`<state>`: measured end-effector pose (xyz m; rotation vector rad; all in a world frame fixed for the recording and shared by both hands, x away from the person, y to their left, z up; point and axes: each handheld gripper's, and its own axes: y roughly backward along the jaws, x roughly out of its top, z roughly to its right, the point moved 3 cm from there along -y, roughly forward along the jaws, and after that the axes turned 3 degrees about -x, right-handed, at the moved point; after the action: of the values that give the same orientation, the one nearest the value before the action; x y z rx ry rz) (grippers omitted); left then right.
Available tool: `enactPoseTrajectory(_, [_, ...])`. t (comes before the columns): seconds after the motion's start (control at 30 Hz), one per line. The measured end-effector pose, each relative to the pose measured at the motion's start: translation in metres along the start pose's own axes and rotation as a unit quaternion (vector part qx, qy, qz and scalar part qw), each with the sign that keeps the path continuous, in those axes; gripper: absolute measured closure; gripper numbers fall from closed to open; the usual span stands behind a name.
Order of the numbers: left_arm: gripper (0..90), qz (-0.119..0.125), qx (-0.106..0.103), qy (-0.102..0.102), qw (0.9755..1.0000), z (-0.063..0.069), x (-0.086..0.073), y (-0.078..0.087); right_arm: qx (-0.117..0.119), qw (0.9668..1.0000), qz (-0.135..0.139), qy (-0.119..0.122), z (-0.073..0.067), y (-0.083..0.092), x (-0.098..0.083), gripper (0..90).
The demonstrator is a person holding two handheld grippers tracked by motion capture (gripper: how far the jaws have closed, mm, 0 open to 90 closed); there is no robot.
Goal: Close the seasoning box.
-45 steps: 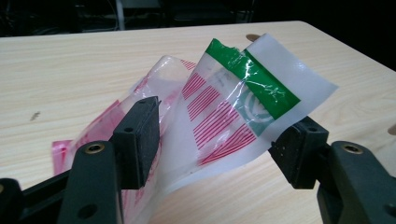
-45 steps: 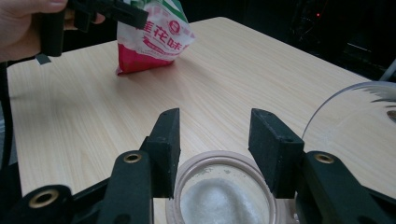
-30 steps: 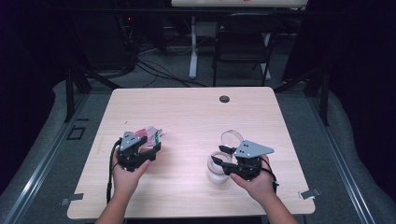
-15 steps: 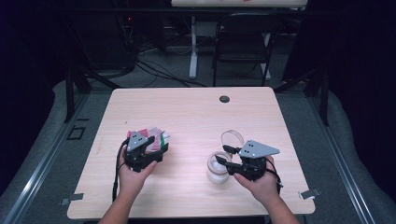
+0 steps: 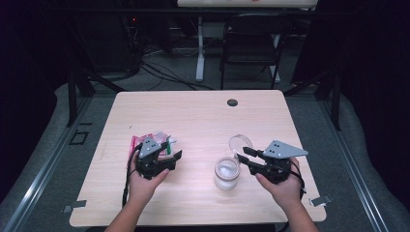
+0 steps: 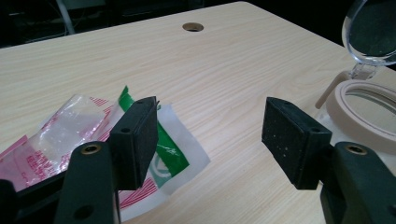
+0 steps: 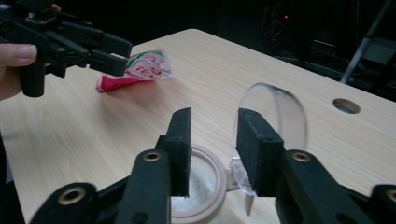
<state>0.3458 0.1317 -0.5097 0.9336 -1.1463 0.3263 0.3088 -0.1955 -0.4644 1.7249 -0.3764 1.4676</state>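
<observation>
A clear jar [image 5: 226, 173] with a beige rim [image 7: 205, 186] stands at the table's front right, and its hinged clear lid [image 5: 240, 142] stands open. My right gripper [image 5: 243, 156] hovers just right of the jar, pointing left. Its jaws have just been closing and stand partly open [image 7: 214, 140], with nothing between the pads. Several pink, red and green plastic packets [image 5: 145, 141] lie at the front left. My left gripper [image 5: 170, 149] hangs over their right edge, wide open [image 6: 210, 135] and empty. The packets [image 6: 70, 130] lie under its left jaw.
The wooden table [image 5: 193, 111] has a round cable hole [image 5: 232, 102] near its far edge. A dark folding chair [image 5: 251, 46] and cables stand on the floor beyond. The left gripper [image 7: 119, 57] is also visible far off in the right gripper view.
Both hands have drifted a little to the right. The right gripper has drawn back from the jar and its jaws have narrowed. The packets and jar have stayed put.
</observation>
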Motion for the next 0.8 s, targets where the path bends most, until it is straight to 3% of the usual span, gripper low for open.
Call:
enactPoseTrajectory(0.27, [36.5,-0.002,-0.006,-0.005,1.0000,0.005,-0.001,0.000,-0.029,0.9995,0.001,-0.014,0.017,0.008,-0.001,83.3])
enactPoseTrajectory(0.33, [36.5,-0.004,-0.008,-0.005,0.9999,0.006,-0.002,0.000,-0.051,0.9986,0.001,-0.015,0.021,0.007,-0.003,86.8])
enactPoseTrajectory(0.53, [36.5,-0.007,-0.011,-0.010,0.9999,0.010,-0.002,0.002,-0.091,0.9949,0.017,-0.040,0.040,0.011,-0.008,90.0])
enactPoseTrajectory(0.6, [36.5,-0.006,-0.012,-0.010,0.9999,0.012,-0.002,0.002,-0.101,0.9937,0.010,-0.048,0.046,0.009,-0.011,90.0])
enactPoseTrajectory(0.7, [36.5,-0.004,-0.011,-0.012,0.9999,0.014,-0.002,0.003,-0.096,0.9929,-0.007,-0.070,0.053,0.001,-0.021,90.0])
enactPoseTrajectory(0.8, [36.5,-0.004,-0.008,-0.014,0.9999,0.015,-0.002,0.005,-0.086,0.9933,-0.014,-0.076,0.054,-0.007,-0.024,90.0])
